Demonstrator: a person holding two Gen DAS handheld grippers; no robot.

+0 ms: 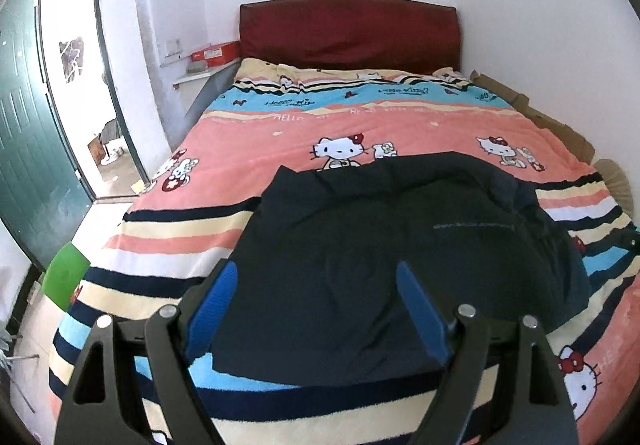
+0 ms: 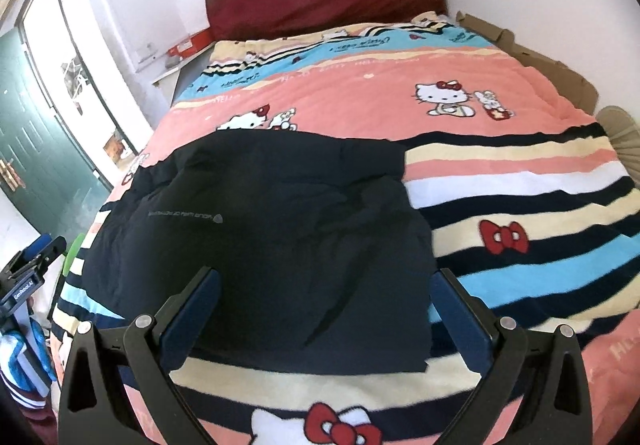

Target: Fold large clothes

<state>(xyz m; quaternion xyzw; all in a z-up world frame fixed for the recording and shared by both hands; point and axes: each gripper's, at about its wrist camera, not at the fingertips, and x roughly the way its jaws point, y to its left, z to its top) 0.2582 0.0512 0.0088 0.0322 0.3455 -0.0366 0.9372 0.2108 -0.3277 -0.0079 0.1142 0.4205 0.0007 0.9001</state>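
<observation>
Both grippers, left gripper point(image 1: 316, 285) and right gripper point(image 2: 326, 295), stand wide open and empty at lower frame, above the folded dark navy garment point(image 1: 380, 245) lying mid-frame on the striped cartoon-cat bedspread point(image 1: 400, 125).

Left gripper point(image 1: 316, 285): black angular linkage arms, round silver pivot screws, bright blue textured finger pads point(image 1: 416, 305). Right gripper point(image 2: 326, 293): same black arms and silver screws, darker navy pads point(image 2: 192, 317).
</observation>
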